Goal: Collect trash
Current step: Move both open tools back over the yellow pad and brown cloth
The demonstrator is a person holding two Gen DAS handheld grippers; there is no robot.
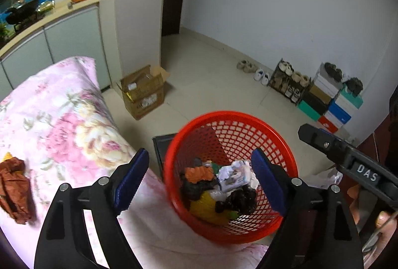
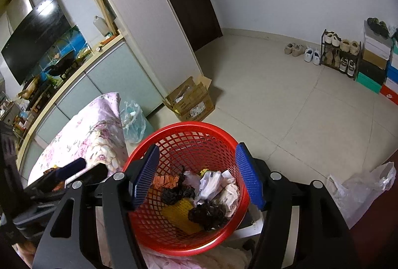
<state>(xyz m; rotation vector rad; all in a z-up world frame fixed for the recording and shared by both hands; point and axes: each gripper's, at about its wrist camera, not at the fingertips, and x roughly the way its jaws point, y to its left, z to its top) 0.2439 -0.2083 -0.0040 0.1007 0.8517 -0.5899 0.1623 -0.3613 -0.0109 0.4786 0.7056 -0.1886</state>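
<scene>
I see both my left tongs (image 1: 196,183) and right tongs (image 2: 197,175) spread wide, holding nothing, above the red basket (image 1: 286,152) of trash beside the floral bed (image 1: 62,119); brown wrapper (image 1: 13,188) lies there, tiled floor (image 2: 298,107) beyond.

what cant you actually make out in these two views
- Left wrist view: the floral quilt is motion-blurred, and the brown crumpled item on it can't be identified.
- Both views: lower trash in the red basket is buried under the top pieces.
- Right wrist view: the left gripper is cut off, so its opening can't be judged there.
- Cardboard box label is too small.
</scene>
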